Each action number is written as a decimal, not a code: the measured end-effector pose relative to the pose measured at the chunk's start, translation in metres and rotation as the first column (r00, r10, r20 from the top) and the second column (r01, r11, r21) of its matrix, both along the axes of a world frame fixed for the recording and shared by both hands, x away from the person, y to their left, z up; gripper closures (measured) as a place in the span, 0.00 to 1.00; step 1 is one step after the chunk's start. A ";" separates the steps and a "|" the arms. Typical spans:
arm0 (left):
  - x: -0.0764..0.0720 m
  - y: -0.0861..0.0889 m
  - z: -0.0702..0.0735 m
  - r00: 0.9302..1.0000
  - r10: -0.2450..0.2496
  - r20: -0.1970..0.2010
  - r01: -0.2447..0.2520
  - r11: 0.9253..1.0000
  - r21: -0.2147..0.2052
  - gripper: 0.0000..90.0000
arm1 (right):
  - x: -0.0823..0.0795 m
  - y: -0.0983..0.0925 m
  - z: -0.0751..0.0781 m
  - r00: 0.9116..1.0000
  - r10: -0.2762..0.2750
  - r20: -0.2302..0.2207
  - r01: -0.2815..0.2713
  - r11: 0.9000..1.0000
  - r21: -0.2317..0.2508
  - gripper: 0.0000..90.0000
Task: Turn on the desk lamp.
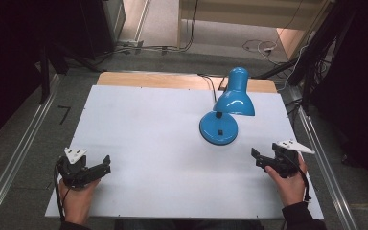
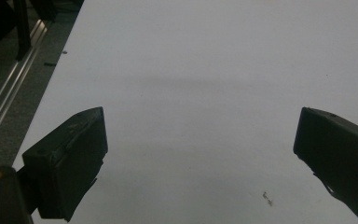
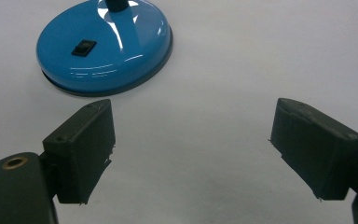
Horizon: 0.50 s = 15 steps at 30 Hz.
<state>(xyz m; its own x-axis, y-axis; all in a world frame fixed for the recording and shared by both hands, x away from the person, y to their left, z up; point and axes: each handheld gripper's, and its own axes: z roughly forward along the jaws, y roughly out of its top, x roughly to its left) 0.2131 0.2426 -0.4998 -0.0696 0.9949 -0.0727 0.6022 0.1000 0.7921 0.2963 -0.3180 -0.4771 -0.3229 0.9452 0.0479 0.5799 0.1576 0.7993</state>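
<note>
One blue desk lamp stands on the white table, right of centre and toward the far edge, its shade tilted over a round base that carries one small black rocker switch. Two grippers wait near the table's front edge: the left gripper spread wide over bare table, well apart from the lamp, and the right gripper also wide and empty, near the base and pointed toward it. This looks like the approach stage, nothing yet touched. The next move likely calls for the right gripper to advance to the base and meet the switch squarely.
</note>
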 end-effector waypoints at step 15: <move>0.000 0.000 0.000 1.000 -0.001 0.001 0.001 1.000 -0.001 0.04 | 0.005 0.009 0.000 1.000 0.019 -0.001 -0.019 1.000 -0.005 0.14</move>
<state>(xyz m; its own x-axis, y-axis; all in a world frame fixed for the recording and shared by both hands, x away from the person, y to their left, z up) 0.2130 0.2426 -0.4998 -0.0685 0.9949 -0.0737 0.6011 0.1001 0.7928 0.3010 -0.3087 -0.4775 -0.3411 0.9390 0.0436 0.5772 0.1726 0.7982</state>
